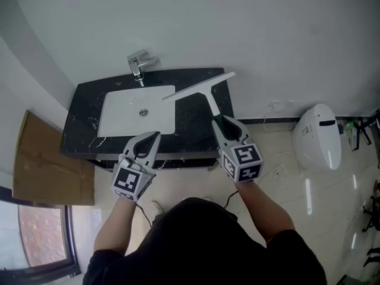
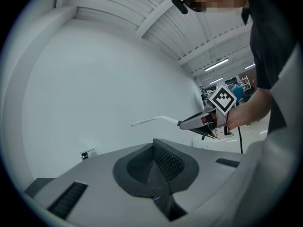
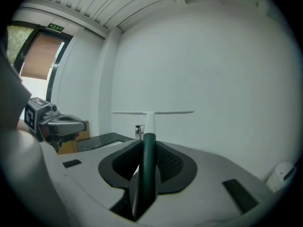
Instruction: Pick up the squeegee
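The right gripper's (image 1: 224,122) jaws clamp the squeegee (image 1: 199,86) handle, its blade ahead of them over the bench (image 1: 83,123). The left gripper's (image 1: 153,137) jaws are closed and empty.

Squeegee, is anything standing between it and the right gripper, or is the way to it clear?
Nothing visible stands in the way. The right gripper is shut on the squeegee by its dark handle. The white blade is held up in front of the bare wall, lifted off the black counter.
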Demonstrator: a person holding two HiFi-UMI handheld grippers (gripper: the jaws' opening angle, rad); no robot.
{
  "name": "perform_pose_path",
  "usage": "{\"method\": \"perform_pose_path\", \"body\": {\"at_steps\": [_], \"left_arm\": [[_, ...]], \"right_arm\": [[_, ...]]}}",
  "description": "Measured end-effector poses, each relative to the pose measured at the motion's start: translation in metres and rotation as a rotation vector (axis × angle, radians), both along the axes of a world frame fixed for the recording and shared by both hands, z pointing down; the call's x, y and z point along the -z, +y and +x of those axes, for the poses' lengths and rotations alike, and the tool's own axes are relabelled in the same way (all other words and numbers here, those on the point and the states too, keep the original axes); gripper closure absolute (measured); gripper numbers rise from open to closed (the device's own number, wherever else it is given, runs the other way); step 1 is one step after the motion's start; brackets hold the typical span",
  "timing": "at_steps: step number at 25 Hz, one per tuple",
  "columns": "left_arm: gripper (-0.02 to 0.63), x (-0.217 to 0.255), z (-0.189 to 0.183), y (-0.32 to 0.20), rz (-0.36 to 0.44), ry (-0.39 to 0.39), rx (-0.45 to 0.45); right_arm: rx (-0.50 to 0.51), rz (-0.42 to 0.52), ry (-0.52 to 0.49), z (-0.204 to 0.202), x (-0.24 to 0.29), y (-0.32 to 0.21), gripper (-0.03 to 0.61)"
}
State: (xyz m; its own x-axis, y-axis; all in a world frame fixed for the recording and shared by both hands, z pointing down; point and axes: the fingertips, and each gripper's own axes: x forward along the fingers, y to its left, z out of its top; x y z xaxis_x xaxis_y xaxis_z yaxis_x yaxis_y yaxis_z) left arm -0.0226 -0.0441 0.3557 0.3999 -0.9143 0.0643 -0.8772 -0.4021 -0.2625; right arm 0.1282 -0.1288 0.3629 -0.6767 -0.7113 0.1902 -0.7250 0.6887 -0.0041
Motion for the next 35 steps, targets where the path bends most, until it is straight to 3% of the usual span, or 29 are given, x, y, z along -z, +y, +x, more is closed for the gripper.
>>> {"method": "perform_pose_path", "body": {"at_steps": [8, 15, 35], "left_arm": [[0.614, -0.003, -0.038, 0.023, -0.012, -0.027, -0.074], [0.614, -0.015, -0.071, 0.025, -0.020, -0.012, -0.088], [0.614, -0.026, -0.075, 0.025, -0.039, 0.011, -0.090]], "right_arm": [[-0.027, 0.038, -0.015, -0.041, 0.009, 0.038, 0.477], [-0.032, 0.043, 0.002, -0.076, 0.008, 0.052, 0.477], [-0.009, 0.059, 0.018, -0.088, 0.013, 0.058, 0.479]]}}
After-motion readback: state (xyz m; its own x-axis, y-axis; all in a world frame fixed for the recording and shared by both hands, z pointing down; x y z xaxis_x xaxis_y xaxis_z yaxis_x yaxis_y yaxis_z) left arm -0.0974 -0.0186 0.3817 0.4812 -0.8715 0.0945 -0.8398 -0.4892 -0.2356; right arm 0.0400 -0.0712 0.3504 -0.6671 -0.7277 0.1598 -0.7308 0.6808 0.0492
